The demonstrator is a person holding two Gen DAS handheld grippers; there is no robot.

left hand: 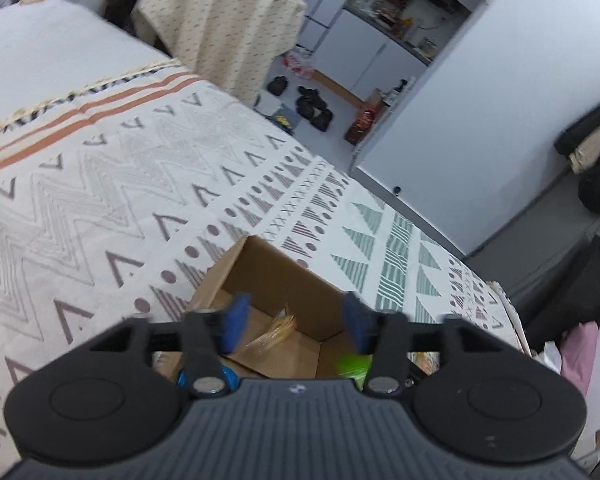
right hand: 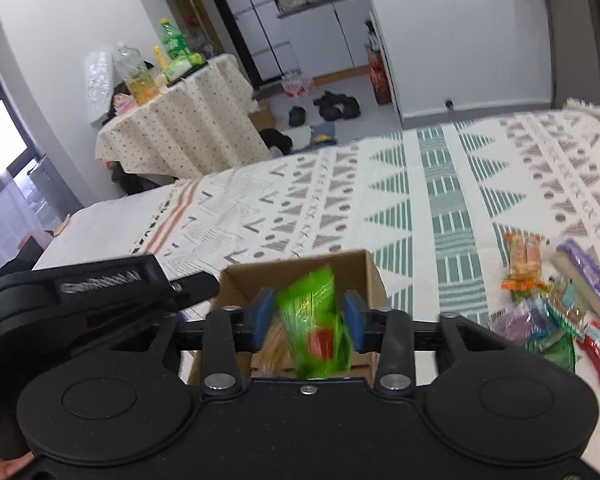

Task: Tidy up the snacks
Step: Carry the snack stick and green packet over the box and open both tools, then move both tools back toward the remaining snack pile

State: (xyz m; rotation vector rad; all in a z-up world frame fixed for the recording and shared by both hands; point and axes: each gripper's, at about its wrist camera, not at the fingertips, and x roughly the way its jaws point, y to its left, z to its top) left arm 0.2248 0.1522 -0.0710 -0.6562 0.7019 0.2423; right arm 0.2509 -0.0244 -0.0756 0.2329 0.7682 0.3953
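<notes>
Drop-off step | Right gripper [right hand: 308, 316], jaws parted, green snack packet [right hand: 316, 320] loose between them over cardboard box [right hand: 360, 264], lower centre | Left gripper [left hand: 296, 320] open, empty | Next: fetch from snack pile [right hand: 556, 304], lower right.

Bright even indoor light, window [right hand: 2, 136] glare at left, green packet [right hand: 314, 320] motion-blurred, fisheye-bent edges

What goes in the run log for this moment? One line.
left gripper open over brown cardboard box | right gripper open, blurred green snack packet between pads
</notes>
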